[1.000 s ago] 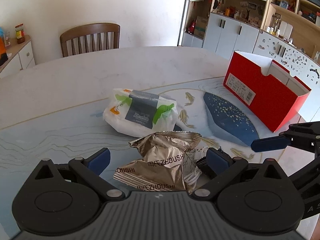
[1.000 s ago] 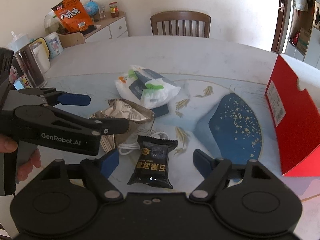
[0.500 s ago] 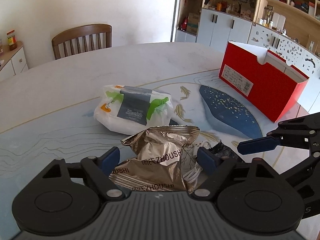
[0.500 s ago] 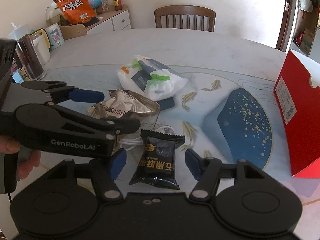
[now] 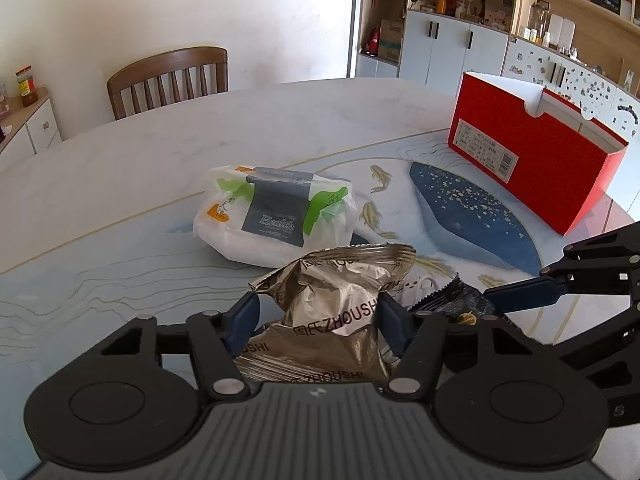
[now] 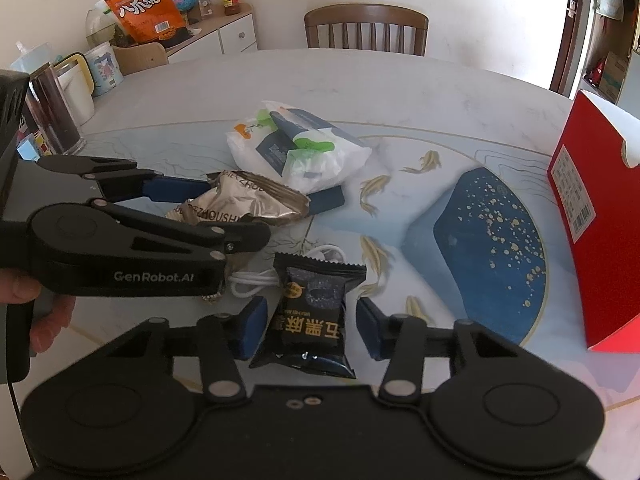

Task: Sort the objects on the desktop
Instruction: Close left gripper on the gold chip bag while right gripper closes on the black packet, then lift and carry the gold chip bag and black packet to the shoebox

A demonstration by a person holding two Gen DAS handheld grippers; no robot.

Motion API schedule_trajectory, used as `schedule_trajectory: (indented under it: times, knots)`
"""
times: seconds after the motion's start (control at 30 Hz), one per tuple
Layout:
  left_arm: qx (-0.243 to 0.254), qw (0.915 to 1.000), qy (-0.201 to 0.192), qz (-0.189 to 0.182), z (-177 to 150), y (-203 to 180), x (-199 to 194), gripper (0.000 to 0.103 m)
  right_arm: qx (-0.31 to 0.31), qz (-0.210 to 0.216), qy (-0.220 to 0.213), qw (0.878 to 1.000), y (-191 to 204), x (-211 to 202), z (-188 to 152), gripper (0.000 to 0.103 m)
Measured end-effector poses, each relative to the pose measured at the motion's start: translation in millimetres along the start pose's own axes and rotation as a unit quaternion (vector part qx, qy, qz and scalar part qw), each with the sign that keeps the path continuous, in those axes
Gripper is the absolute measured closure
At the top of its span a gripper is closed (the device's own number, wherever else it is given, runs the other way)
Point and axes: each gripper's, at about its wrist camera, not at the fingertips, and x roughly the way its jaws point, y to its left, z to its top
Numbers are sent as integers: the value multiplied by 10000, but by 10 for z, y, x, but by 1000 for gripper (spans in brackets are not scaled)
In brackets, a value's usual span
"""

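A crumpled gold foil snack packet point(image 5: 336, 292) stands bunched up between the blue pads of my left gripper point(image 5: 318, 322). Its jaws are closing and both pads press on the packet's sides. In the right wrist view the same packet point(image 6: 244, 204) sits between the left gripper's fingers point(image 6: 180, 188). A black snack packet point(image 6: 312, 300) lies flat on the table between the pads of my right gripper point(image 6: 311, 328). Those jaws are closing too, with a thin gap still showing on each side. A coiled white cable point(image 6: 256, 280) lies between the two packets.
A white tissue pack point(image 5: 276, 216) lies just beyond the foil packet, with a dark flat thing point(image 6: 326, 202) under its edge. An open red box point(image 5: 532, 160) stands at the right. A kettle and a dark glass point(image 6: 52, 112) stand at the left edge; a wooden chair point(image 5: 168, 76) is behind the table.
Both pairs of jaws have narrowed from wide open. The left pads have come in against the foil packet, which now bunches upward; the right pads have drawn close to the black packet.
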Motion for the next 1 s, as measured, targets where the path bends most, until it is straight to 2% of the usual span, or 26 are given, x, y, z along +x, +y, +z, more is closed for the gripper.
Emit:
schedule_trajectory:
  times: [0.27, 0.47, 1.0]
  knots:
    - [94, 9999, 70, 78, 26, -29, -9, 46, 1, -54, -44, 10000, 0, -14, 5, 67]
    - [92, 9998, 131, 95, 39, -38, -23, 52, 3, -137, -93, 9999, -22, -66, 15, 69]
    - [-28, 9996, 104, 249, 120, -24, -316, 52, 31, -154, -368, 9992, -63, -321, 55, 69]
